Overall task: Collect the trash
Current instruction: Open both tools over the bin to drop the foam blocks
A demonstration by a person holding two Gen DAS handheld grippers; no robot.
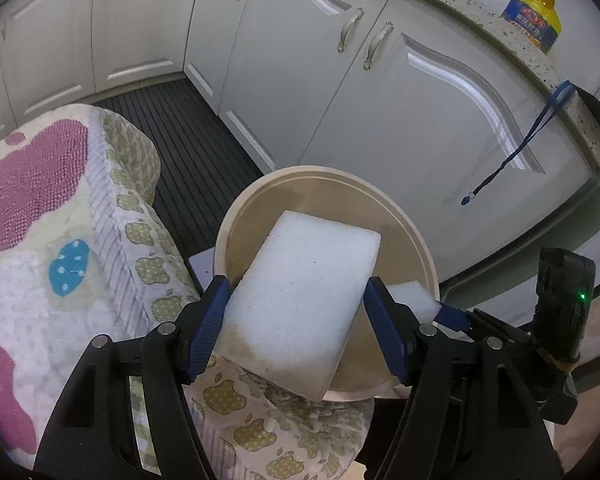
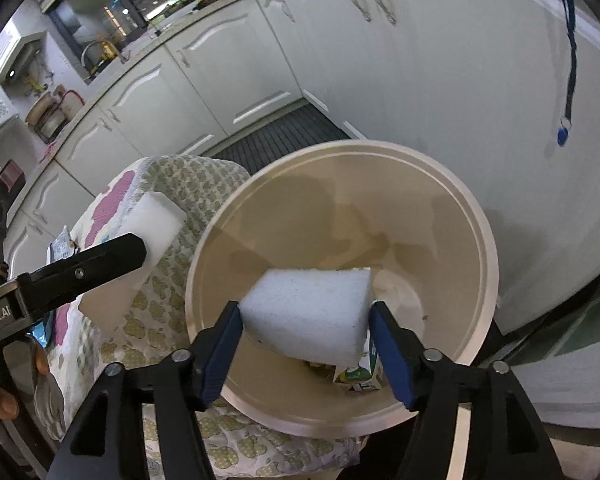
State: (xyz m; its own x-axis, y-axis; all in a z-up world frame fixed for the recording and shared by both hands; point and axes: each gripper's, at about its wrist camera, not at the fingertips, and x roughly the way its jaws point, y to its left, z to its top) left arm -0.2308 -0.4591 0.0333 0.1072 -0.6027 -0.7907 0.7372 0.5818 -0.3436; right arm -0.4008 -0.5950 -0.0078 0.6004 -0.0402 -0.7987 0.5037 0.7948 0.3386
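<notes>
A big white foam block [image 1: 300, 296] sits tilted over the near rim of the round beige bin [image 1: 400, 216]. My left gripper [image 1: 296, 284] is shut on it, with both blue pads against its sides. In the right wrist view this block [image 2: 156, 220] hangs left of the bin [image 2: 452, 200], beside a left finger [image 2: 112, 256]. A smaller white foam piece [image 2: 308, 312] hovers over the bin's inside, between the fingers of my right gripper [image 2: 306, 308]. The right pad stands a sliver off it, so the gripper is open. A green-and-white carton [image 2: 360, 376] lies in the bin.
A seat under an apple-print and pink patterned cloth [image 1: 60, 240] stands left of the bin. White cabinet doors [image 1: 440, 128] close in behind and to the right, with a blue lanyard [image 1: 516, 152] hanging down. A dark slatted mat [image 1: 188, 148] covers the floor.
</notes>
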